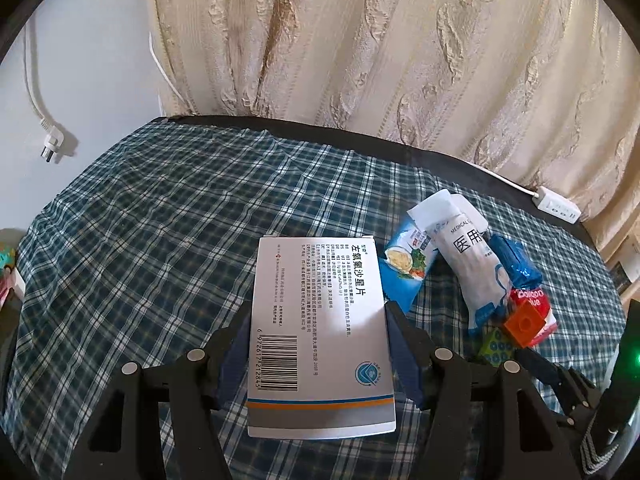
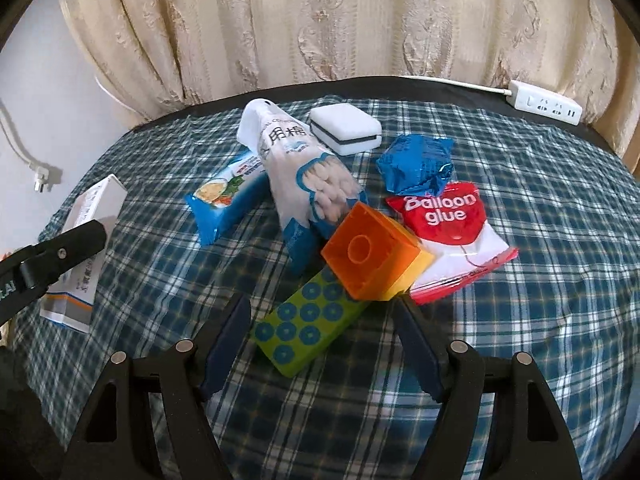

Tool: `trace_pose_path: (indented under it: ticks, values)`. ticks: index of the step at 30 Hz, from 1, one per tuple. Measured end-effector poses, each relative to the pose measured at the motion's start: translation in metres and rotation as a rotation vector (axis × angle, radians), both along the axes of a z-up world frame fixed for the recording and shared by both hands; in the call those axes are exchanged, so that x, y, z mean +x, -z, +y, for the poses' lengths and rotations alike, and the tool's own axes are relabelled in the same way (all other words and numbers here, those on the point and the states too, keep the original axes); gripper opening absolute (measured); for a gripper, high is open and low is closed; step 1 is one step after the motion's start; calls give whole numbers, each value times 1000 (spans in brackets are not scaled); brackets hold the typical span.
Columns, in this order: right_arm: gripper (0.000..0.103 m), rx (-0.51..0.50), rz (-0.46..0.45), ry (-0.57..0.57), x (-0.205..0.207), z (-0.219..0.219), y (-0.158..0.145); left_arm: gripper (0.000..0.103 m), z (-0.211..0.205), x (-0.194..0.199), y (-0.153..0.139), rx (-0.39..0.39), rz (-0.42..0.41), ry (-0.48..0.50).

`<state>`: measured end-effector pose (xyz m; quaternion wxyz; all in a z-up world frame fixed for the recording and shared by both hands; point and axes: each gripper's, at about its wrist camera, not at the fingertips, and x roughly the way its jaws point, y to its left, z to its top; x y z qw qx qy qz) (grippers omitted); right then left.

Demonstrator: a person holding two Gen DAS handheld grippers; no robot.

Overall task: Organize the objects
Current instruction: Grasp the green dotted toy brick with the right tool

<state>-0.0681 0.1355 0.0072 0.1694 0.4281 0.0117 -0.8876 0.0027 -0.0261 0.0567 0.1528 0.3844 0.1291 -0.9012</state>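
Note:
My left gripper [image 1: 318,312] is shut on a white medicine box [image 1: 320,320], held flat just above the plaid cloth [image 1: 160,240]. The right wrist view has that box [image 2: 100,200] at the far left, a black finger across it. My right gripper [image 2: 324,304] stands open over a green block with blue circles [image 2: 304,324]; the block lies between the fingers without touching them. An orange block [image 2: 368,256] leans on the green one's far end. Behind lie a cotton swab bag [image 2: 308,176], a blue food packet [image 2: 228,200], a blue foil packet [image 2: 416,164] and a red balloon glue packet [image 2: 444,216].
A white case with a dark band [image 2: 344,128] sits at the back of the table. A white power strip [image 2: 548,106] lies at the far right edge, under the beige curtain [image 2: 320,20]. A loose plug [image 1: 50,148] hangs on the wall to the left.

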Motion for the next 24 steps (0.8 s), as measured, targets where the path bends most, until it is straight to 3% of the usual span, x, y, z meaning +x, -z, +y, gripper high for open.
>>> trace_pose_path:
  ticks: [10,13,24]
  values:
    - [66,21,10,-11,5,13,0,66,3,-1,4,4,-12,23]
    - [59,51,17,-1,9,18,1,66,3,-2,4,9,-14,30]
    - [59,81,31,-63,9,5,3,66,7,-2,4,7,-16,44]
